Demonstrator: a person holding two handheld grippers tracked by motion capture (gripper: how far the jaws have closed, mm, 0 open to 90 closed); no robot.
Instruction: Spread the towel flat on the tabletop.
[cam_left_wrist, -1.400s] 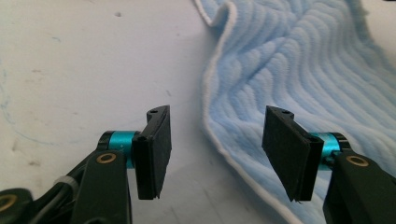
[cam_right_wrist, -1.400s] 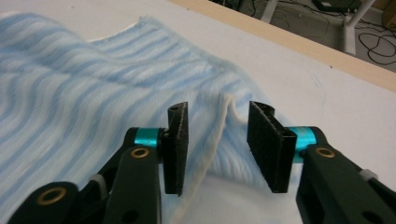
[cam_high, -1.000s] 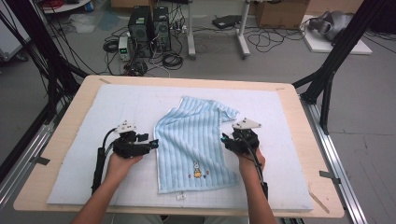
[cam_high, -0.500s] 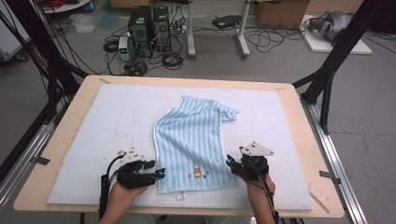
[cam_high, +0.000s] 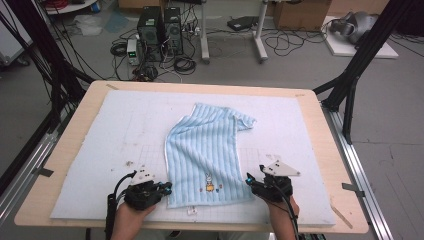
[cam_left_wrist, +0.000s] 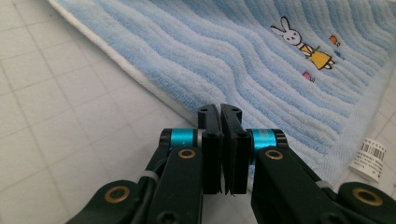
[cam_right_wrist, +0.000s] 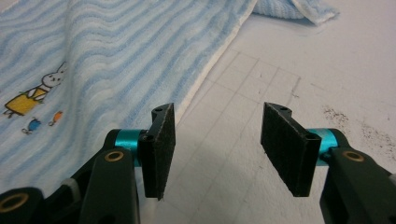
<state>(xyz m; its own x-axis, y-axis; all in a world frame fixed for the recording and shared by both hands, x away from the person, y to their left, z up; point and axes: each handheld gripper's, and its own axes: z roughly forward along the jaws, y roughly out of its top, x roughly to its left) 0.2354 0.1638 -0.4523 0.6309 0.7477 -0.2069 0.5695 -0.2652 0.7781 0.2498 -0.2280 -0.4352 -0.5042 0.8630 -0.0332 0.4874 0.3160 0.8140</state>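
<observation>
A: Left gripper (cam_left_wrist: 220, 116)?
B: Its jaws have just closed at the towel (cam_high: 210, 155) edge; grip unclear.
A: Right gripper (cam_right_wrist: 217, 135)?
B: Jaws half open over bare mat (cam_high: 100, 145), beside the towel, near the tabletop's front edge.

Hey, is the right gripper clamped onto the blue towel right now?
No, in the right gripper view the right gripper stands open over the white mat, with the towel edge beside its left pad, not between them.

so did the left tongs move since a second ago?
Yes. The left tongs came back toward the table's near edge, from beside the towel's middle to its near-left corner.
</observation>
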